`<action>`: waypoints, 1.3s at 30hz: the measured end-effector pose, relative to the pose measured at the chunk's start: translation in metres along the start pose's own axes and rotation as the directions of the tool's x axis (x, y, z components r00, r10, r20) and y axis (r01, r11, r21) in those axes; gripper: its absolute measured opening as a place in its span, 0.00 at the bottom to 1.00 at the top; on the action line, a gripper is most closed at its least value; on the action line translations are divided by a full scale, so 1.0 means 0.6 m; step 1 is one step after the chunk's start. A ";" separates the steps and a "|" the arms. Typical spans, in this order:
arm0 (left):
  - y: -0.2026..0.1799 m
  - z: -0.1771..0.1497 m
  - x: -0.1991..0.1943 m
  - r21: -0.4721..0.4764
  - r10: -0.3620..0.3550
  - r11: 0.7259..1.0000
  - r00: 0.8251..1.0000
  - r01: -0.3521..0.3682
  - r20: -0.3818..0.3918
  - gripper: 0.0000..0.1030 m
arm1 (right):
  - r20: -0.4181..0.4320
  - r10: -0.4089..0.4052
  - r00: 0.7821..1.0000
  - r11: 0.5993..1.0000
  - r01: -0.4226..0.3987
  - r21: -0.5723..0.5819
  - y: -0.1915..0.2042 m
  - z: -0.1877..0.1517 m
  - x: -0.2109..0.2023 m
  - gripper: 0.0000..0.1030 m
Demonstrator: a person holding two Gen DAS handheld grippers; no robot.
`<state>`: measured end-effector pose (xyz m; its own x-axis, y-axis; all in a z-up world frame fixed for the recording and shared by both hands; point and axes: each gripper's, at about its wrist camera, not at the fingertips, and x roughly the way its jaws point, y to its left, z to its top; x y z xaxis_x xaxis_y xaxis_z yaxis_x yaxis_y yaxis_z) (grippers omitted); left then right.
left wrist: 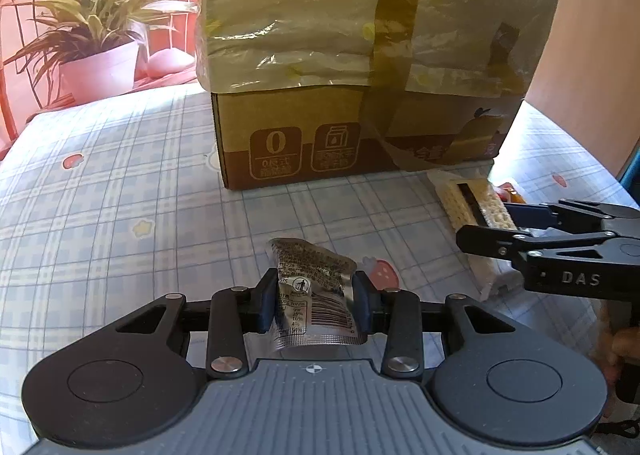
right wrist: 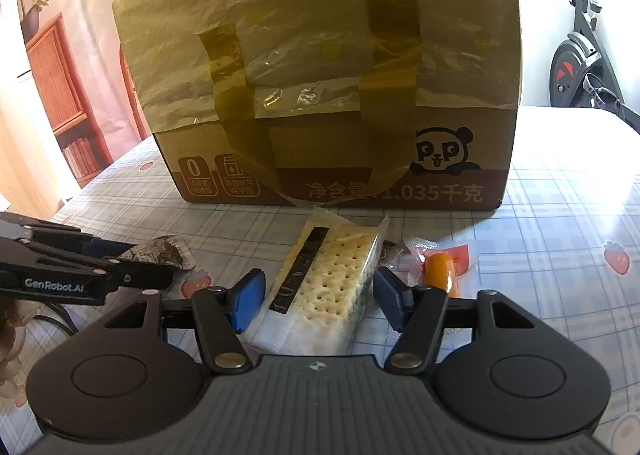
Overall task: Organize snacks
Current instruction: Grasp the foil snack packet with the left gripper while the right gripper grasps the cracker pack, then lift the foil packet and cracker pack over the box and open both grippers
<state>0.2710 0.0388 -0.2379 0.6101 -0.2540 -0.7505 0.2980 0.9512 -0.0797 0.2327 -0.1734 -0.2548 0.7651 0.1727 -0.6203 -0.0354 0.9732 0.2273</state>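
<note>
My left gripper [left wrist: 314, 303] is shut on a small silver foil snack packet [left wrist: 316, 287], its blue pads pressing both sides, just above the checked tablecloth. The packet also shows in the right wrist view [right wrist: 160, 255]. My right gripper [right wrist: 318, 299] is open, its blue pads either side of a clear-wrapped cracker pack [right wrist: 328, 287] lying on the table without touching it. The cracker pack also shows in the left wrist view [left wrist: 472, 207]. A wrapped orange sausage snack [right wrist: 438, 273] lies to the right of the crackers. A large cardboard box [right wrist: 320, 95] lined with yellow plastic stands behind.
The box [left wrist: 360, 75] stands on the middle of the table [left wrist: 100, 183]. A potted plant [left wrist: 96, 55] sits beyond the table's far left edge. An exercise bike [right wrist: 580, 55] stands at the far right. The left gripper's arm [right wrist: 80, 271] reaches in from the left.
</note>
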 end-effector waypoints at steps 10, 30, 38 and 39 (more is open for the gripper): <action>0.007 0.011 -0.043 -0.048 -0.001 0.999 0.997 0.005 0.083 0.39 | -0.009 -0.022 1.000 1.000 0.022 -0.013 0.006 0.003 0.006 0.57; 0.006 0.035 -0.118 -0.101 -0.052 0.992 0.975 0.075 0.214 0.39 | 0.030 0.050 0.998 0.995 -0.052 0.086 0.005 0.010 -0.079 0.53; -0.007 0.070 -0.175 -0.022 -0.098 0.994 0.946 0.110 0.309 0.40 | 0.171 0.081 0.982 0.993 -0.095 0.076 0.014 0.056 -0.151 0.53; -0.010 0.079 -0.184 -0.009 -0.105 0.993 0.939 0.114 0.326 0.40 | 0.197 0.086 0.977 0.992 -0.103 0.076 0.014 0.066 -0.162 0.53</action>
<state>0.2368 0.0530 -0.1237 0.7814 -0.3954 -0.4827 0.3590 0.9176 -0.1706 0.1837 -0.1882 -0.1628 0.8709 0.2227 -0.4380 -0.0649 0.9358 0.3466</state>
